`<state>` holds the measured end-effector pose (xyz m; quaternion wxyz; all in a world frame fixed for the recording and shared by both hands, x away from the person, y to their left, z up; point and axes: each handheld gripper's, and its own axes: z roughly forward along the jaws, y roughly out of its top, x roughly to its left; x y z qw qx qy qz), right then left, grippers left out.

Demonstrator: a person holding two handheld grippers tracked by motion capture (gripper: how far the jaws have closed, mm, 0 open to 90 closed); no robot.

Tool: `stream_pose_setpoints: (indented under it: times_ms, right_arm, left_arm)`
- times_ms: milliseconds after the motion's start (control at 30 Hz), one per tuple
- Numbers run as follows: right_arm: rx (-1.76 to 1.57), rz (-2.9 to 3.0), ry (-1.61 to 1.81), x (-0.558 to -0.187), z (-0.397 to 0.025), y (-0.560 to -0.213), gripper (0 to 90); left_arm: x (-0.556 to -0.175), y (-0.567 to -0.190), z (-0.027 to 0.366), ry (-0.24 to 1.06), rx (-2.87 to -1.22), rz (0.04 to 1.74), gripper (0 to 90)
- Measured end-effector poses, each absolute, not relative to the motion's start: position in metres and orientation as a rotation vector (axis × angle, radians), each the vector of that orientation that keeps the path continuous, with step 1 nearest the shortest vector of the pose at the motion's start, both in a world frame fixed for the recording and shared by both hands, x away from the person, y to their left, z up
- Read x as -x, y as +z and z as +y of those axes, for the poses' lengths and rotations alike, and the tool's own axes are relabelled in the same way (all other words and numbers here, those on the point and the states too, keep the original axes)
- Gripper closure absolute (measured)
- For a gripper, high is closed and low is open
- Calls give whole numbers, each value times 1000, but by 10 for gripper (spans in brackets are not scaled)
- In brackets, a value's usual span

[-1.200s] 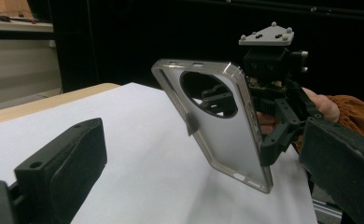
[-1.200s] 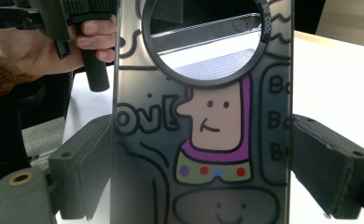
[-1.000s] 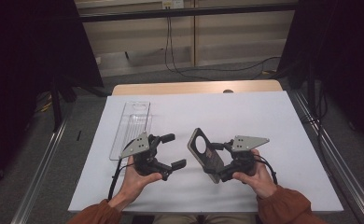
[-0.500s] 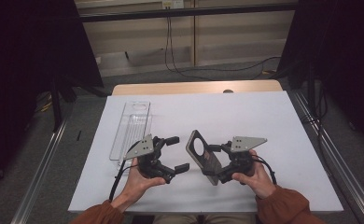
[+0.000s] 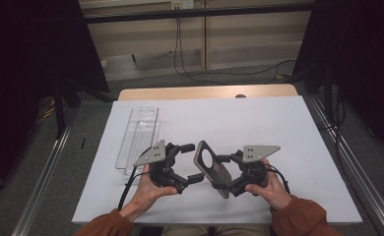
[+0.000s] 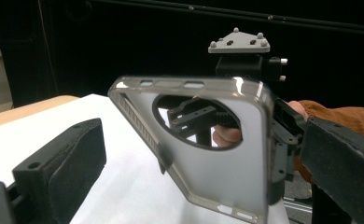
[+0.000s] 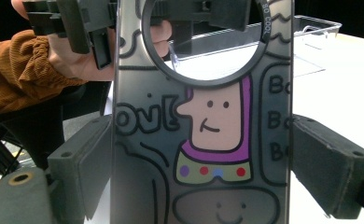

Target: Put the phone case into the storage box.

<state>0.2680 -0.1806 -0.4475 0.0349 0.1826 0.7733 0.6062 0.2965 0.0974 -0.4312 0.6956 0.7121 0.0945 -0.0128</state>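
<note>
So the case (image 5: 212,167) is a thin, smoky see-through phone shell with one big round camera hole and a cartoon printed on it. It's up in the air over the counter (image 5: 259,123), between my two grippers. My right gripper (image 5: 228,173) has its jaws pinching it across the long side edges, which looks like the sane place to hold it: the rims are the stiffest bit. I'd guess it's feather-light, bendy in the middle and a bit slick, so squeezing the flat back would just bow it or let it pop out. My left gripper (image 5: 192,162) sits just beside the case, jaws spread wide, nothing in them. Count: one case, one clear plastic tray (image 5: 138,135) lying well off to the left, two grippers, one white sheet on the counter.
</note>
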Motion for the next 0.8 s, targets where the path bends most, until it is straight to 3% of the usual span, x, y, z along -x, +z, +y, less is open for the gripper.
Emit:
stream_pose_setpoints:
  times_ms: [800]
  right_arm:
    - [-491,2474,1880,-265,-170,-452,122]
  left_arm:
    - [-295,-443,90,-50,-1626,159,7]
